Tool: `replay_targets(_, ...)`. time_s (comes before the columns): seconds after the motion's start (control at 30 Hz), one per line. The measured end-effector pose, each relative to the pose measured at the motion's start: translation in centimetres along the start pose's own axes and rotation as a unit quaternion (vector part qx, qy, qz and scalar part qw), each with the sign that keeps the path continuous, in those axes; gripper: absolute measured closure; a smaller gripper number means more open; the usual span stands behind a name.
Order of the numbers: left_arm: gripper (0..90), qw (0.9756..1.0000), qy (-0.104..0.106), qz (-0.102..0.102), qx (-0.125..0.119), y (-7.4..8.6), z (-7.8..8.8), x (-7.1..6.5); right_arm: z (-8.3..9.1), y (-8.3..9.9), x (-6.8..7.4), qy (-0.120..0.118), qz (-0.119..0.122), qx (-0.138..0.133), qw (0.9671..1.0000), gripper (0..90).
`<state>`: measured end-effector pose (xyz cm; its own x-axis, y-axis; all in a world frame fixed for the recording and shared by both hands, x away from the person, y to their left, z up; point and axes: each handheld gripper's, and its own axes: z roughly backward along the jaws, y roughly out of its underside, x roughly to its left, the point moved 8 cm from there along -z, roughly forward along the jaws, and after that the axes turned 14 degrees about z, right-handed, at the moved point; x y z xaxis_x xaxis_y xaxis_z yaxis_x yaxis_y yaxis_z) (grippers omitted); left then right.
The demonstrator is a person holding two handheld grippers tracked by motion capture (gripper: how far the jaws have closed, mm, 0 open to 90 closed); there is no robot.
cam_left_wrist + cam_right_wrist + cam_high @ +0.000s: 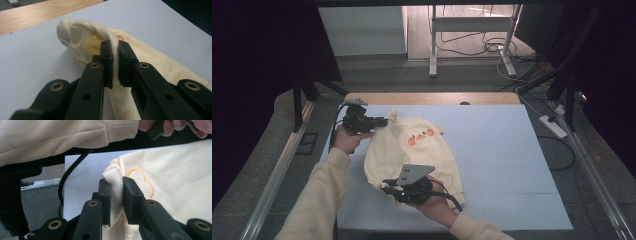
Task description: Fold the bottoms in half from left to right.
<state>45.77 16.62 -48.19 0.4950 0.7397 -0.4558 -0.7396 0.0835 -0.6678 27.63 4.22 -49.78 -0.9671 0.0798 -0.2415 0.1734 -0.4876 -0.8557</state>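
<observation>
Cream cotton knit makes up the small sweatshirt [412, 150] that is being handled; it lies crumpled on the white mat [512, 150], spread between the two tongs. An orange appliqué is seen on its upper face, ahead of the left gripper [384, 121].

State of the tongs: the left gripper [115, 53] is clamped narrowly on a gathered fold of the garment near the collar end, with the cloth pinched flat between the pads. The right gripper [116, 187] is clamped on the ribbed hem band [113, 195] at the garment's near corner, with the band standing up between the jaws. An embroidered outline [140, 180] lies just beyond the right jaw.

Handling properties, as judged: the garment is light, soft and limp. No shape will be kept once it is lifted; any part not held is expected to sag and drag over the mat. The knit is not fragile, but it can be stretched if the two tongs are pulled far apart.

Recommended grip points: hold is best taken on thickened edges, namely the ribbed hem, cuffs or collar, where the doubled fabric fills the jaws and slippage is less likely. A single thin layer taken at mid-panel is likely to slide out. Grips should be kept at opposite ends of one edge so that the cloth hangs evenly between the tongs.
</observation>
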Motion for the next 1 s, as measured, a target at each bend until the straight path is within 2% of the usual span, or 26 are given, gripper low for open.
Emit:
replay_targets(0.4,82.7,1.0000,0.002,0.000,0.000,0.3,-0.9,-0.6,2.6,1.7,-0.4,0.017,-0.020,0.002,0.9996,78.2)
replay_targets(0.67,82.7,1.0000,0.003,-0.001,-0.005,0.5,-1.4,-1.2,4.1,2.8,-0.6,0.027,-0.026,0.007,0.9993,78.9)
replay_targets(0.8,82.6,1.0000,0.004,-0.003,-0.008,0.6,-1.7,-1.5,5.0,3.9,-0.7,0.035,-0.042,0.005,0.9985,79.6)
replay_targets(1.0,82.6,0.9999,0.010,0.000,-0.012,0.5,-2.3,-1.9,5.8,4.8,-0.8,0.039,-0.050,0.011,0.9980,80.4)
